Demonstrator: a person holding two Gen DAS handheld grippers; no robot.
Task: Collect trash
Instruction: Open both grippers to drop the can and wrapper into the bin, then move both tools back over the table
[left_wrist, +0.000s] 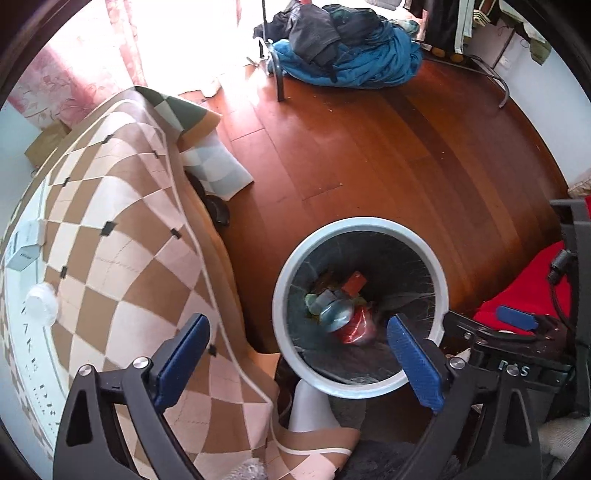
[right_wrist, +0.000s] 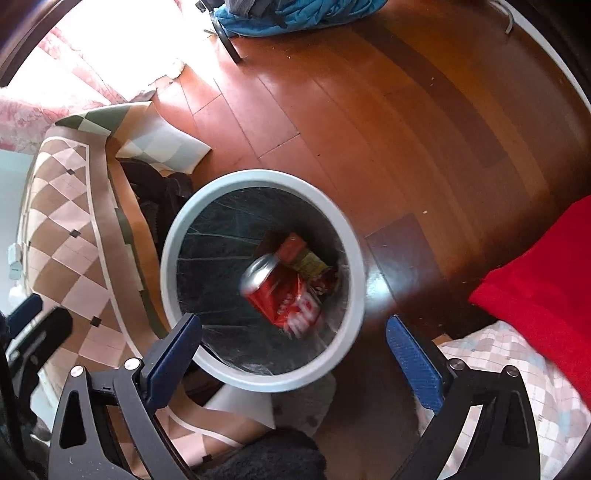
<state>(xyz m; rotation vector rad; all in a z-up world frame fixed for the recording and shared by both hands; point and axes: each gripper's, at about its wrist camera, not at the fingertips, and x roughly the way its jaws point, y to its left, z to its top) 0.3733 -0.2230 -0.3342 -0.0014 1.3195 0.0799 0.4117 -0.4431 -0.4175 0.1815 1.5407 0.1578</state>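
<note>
A round bin with a white rim (left_wrist: 284, 280) and a black liner stands on the wood floor beside a cloth-covered table. My left gripper (left_wrist: 297, 325) hangs open over the bin with nothing between its blue pads. Inside the bin lie a red can (left_wrist: 354, 330), a clear bottle (left_wrist: 332, 314) and a red box (left_wrist: 354, 282). My right gripper (right_wrist: 293, 323) is open above the same bin's rim (right_wrist: 170, 266) and holds nothing. Below it a red soda can (right_wrist: 284, 295), blurred, is inside the bin next to a red-and-yellow box (right_wrist: 304, 256).
A table under a brown-and-pink checked cloth (left_wrist: 110, 240) fills the left, with a small box (left_wrist: 26, 247) and a white lid (left_wrist: 42, 304) on it. A red cloth (right_wrist: 535, 280) lies right of the bin. Blue clothes (left_wrist: 351, 55) are piled on the far floor.
</note>
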